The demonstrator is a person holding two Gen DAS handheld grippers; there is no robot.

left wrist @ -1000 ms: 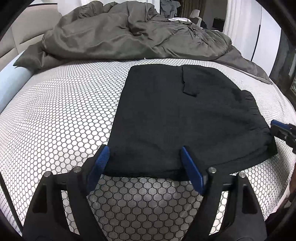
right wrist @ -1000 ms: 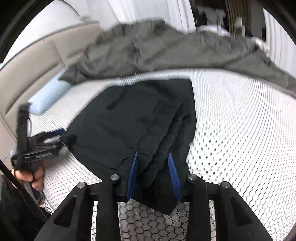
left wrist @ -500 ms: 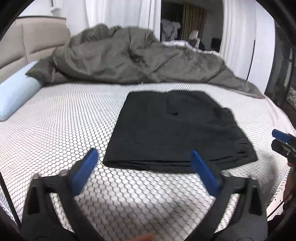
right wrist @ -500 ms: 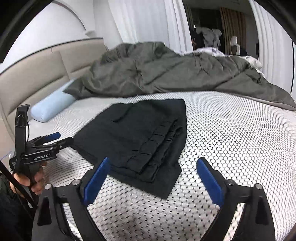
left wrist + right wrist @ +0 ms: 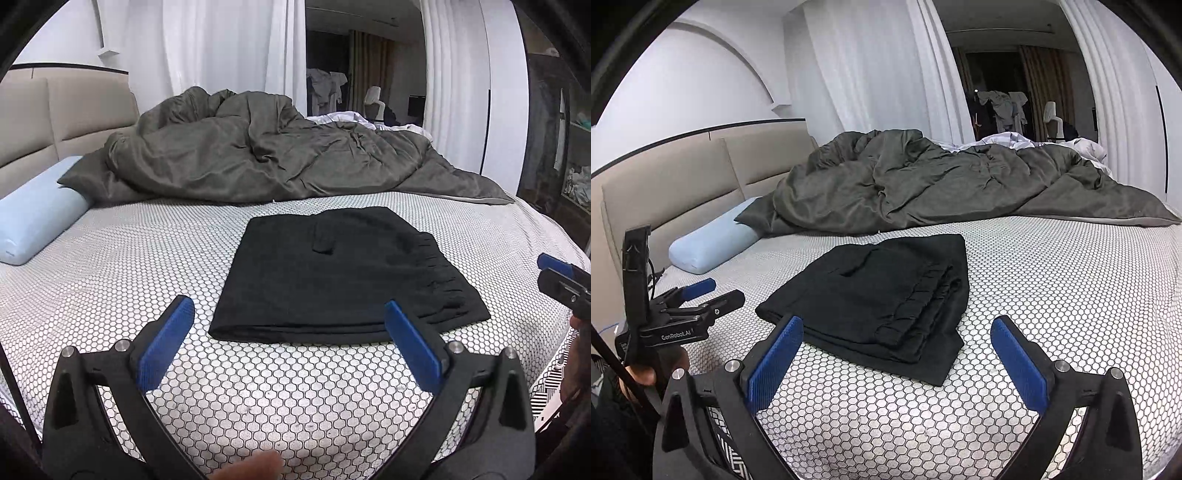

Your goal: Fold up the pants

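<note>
Black pants lie folded into a flat rectangle on the honeycomb-patterned bed cover, waistband ruffles toward the right. My left gripper stands open just short of the near folded edge, nothing between its blue pads. In the right wrist view the same pants lie as a stacked bundle, and my right gripper is open, held back from the waistband end. The left gripper shows at the left edge of that view, apart from the cloth. The right gripper peeks in at the right edge of the left wrist view.
A crumpled dark grey duvet fills the far side of the bed. A light blue bolster pillow lies by the beige headboard. White curtains hang behind. The bed edge runs close below both grippers.
Both grippers let go of the pants, opened wide and drew back and upward. The folded pants stay lying flat on the bed.
</note>
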